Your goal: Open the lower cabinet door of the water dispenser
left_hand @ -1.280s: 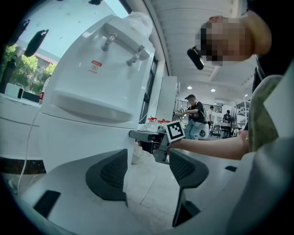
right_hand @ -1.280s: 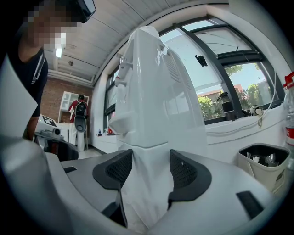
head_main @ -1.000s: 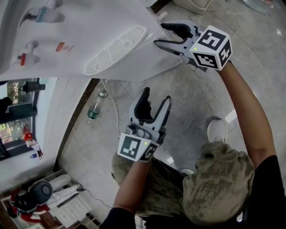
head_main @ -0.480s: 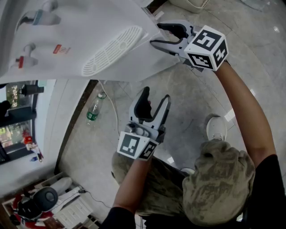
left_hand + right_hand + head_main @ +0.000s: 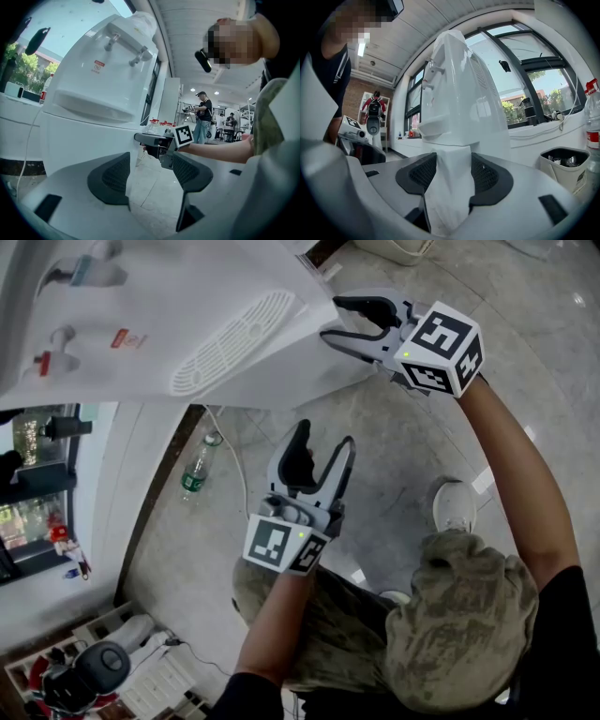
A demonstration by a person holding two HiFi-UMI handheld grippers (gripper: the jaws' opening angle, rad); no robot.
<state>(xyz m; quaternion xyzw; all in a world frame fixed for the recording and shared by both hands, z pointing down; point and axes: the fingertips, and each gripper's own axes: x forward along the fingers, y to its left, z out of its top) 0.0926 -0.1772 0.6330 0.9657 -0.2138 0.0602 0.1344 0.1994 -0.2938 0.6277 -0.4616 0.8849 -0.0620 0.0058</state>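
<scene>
The right gripper is up at the front corner of the white water dispenser, and its jaws have just been closing on the side edge of the lower cabinet door. That white edge fills the gap, with both pads against it and the jaws wide around it. The door itself looks closed against the cabinet, just below the oval drip-tray grille, while the left gripper hangs well back over the tiled floor, jaws spread wide and nothing between them.
</scene>
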